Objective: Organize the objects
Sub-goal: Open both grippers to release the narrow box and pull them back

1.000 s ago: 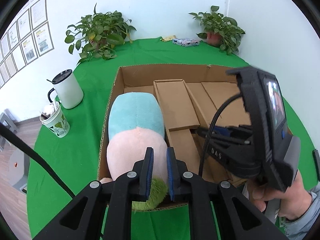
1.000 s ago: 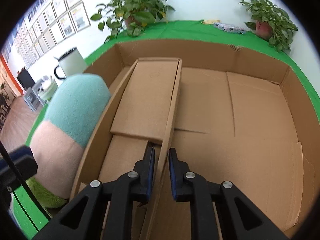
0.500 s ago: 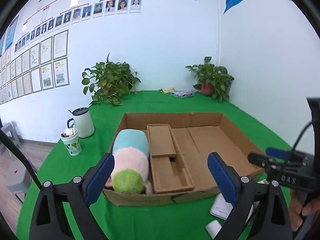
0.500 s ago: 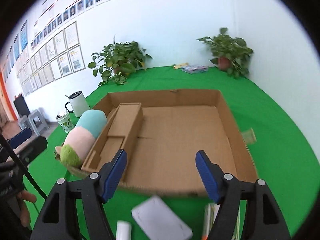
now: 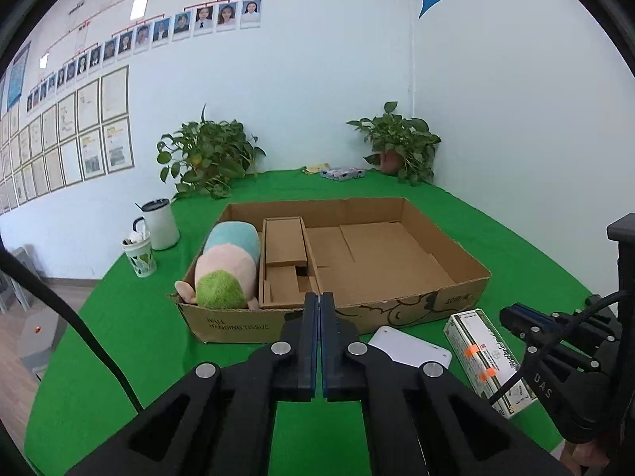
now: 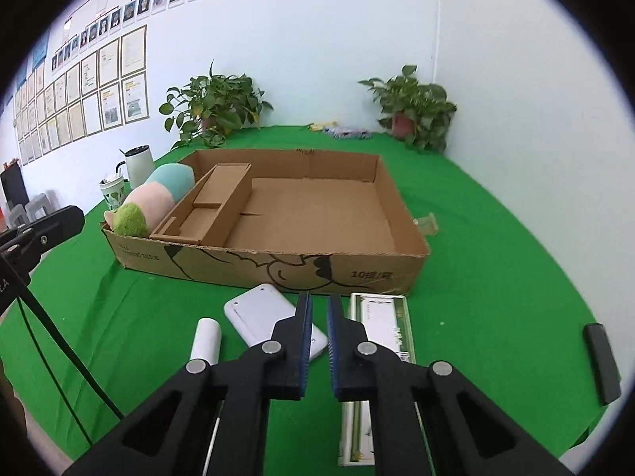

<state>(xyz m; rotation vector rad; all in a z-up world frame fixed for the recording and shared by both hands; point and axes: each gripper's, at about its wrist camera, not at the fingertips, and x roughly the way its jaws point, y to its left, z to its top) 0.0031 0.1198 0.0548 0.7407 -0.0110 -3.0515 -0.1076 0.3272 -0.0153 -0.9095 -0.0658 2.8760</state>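
Items awaiting sorting on green cloth before cardboard box (image 6: pixel 274 273): white slab (image 6: pixel 274 319), likely rigid and slick, best gripped across short edges; green-white carton (image 6: pixel 381 341), light, crushable; left gripper (image 5: pixel 319 317) closed, empty; right gripper (image 6: pixel 317 317) narrowly parted, empty.

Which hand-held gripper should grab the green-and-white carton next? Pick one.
Right. The right hand-held gripper hangs directly over the green-and-white carton; the left hand-held gripper faces the cardboard box.

Plush toy (image 5: pixel 226 267) lying in cardboard box (image 5: pixel 444 301) left compartment.
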